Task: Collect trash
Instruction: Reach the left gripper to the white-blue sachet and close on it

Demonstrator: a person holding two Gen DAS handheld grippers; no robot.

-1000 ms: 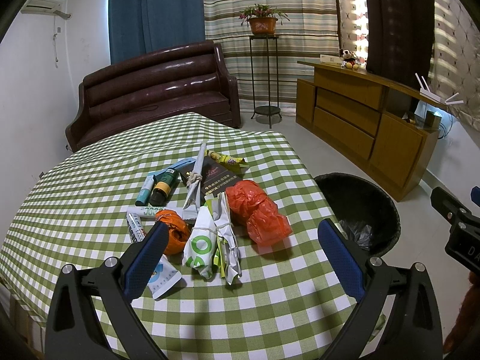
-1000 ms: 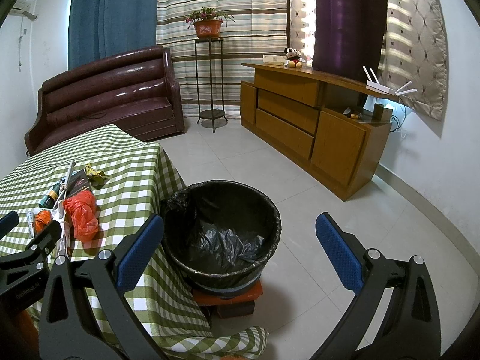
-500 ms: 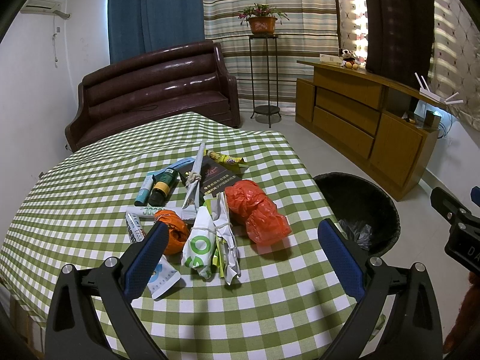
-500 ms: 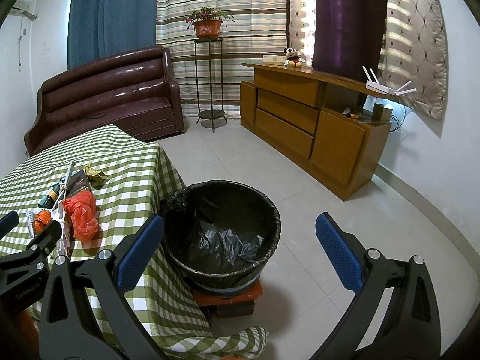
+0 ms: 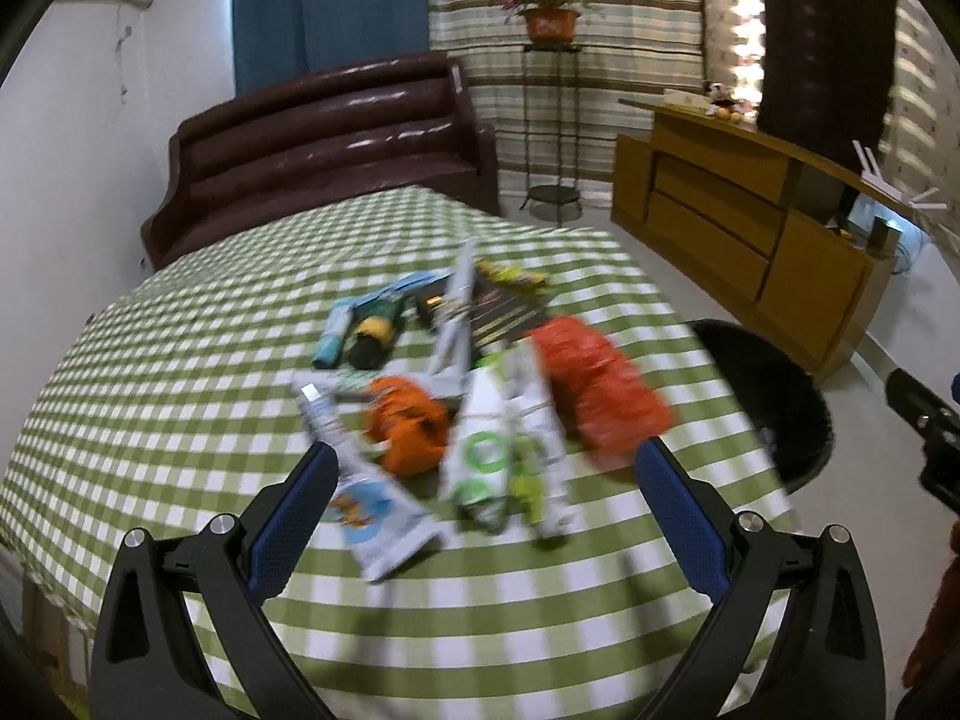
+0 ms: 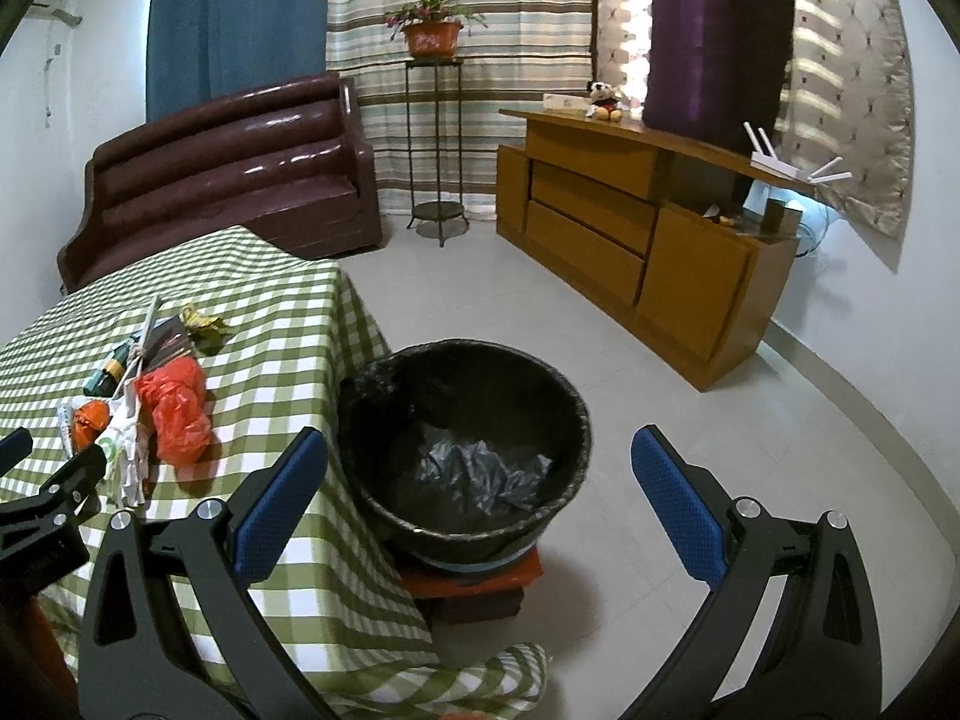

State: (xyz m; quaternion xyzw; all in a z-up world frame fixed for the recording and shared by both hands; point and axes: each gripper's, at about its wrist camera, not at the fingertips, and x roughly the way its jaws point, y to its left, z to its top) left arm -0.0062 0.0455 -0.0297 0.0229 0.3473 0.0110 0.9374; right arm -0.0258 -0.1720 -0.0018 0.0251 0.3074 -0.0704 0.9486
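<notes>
A pile of trash lies on the green checked table (image 5: 180, 396): a red plastic bag (image 5: 600, 390), an orange crumpled bag (image 5: 408, 429), white and green wrappers (image 5: 486, 462), a tube (image 5: 360, 498), bottles (image 5: 372, 336) and a dark booklet (image 5: 504, 315). My left gripper (image 5: 480, 516) is open and empty, just above the near edge of the pile. The black lined trash bin (image 6: 462, 444) stands on the floor beside the table. My right gripper (image 6: 474, 504) is open and empty over the bin's near rim. The red bag also shows in the right wrist view (image 6: 177, 405).
A brown sofa (image 5: 324, 144) stands behind the table. A wooden sideboard (image 6: 636, 234) runs along the right wall, with a plant stand (image 6: 435, 144) by the curtains. The bin rests on a red block (image 6: 474, 582). Tiled floor (image 6: 690, 438) lies right of the bin.
My left gripper has moved forward and down toward the trash pile; its view is blurred with motion. The right gripper has barely moved.
</notes>
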